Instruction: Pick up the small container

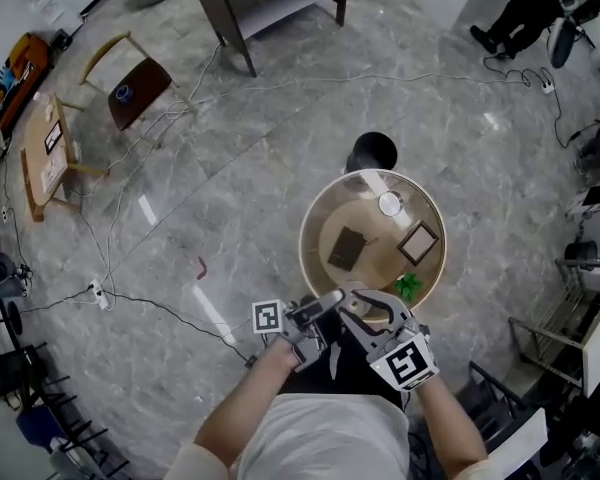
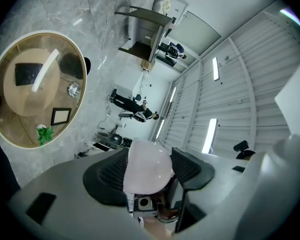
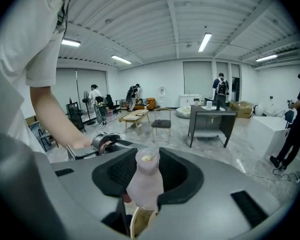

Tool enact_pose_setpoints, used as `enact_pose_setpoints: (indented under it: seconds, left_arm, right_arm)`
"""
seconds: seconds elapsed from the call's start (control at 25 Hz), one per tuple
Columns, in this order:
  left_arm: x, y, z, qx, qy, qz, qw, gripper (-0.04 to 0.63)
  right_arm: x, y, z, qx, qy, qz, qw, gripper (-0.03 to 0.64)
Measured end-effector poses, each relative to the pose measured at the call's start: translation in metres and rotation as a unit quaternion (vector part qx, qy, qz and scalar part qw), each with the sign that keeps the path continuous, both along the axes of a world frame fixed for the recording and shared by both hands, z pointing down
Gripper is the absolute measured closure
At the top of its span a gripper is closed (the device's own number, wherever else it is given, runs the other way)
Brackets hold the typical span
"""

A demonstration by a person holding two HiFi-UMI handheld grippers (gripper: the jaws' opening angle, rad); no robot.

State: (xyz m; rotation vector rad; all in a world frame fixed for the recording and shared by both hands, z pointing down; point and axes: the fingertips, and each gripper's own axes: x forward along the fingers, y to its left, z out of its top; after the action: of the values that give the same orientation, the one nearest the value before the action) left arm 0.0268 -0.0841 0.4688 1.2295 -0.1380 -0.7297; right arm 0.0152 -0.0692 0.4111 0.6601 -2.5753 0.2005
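Note:
The small container is a pale pink bottle with a narrow open neck. My right gripper is shut on its body, and the neck points away from the camera. My left gripper is shut on a pale pink rounded piece; I cannot tell whether it belongs to that bottle. In the head view both grippers are held close together in front of the person, left gripper and right gripper, over the near rim of the round table. What they hold is hidden there.
On the glass-topped table lie a dark square pad, a small round white thing, a picture frame and a green sprig. A black stool stands beyond it. Cables cross the marble floor at left.

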Motion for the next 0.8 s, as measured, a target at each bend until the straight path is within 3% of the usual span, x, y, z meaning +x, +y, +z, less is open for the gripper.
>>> enact_pose_setpoints:
  seconds: [0.32,0.8]
  left_arm:
    - [0.0,0.038,-0.058,0.02,-0.01,0.027,0.9994,0.318]
    - [0.029,0.091,-0.111,0.038,-0.019,0.053,0.9977,0.324]
  right_arm:
    - [0.002,0.038,-0.061,0.035,-0.024,0.036,0.998,0.466]
    - [0.034,0.095,-0.115,0.065,-0.051,0.07,0.994,0.466]
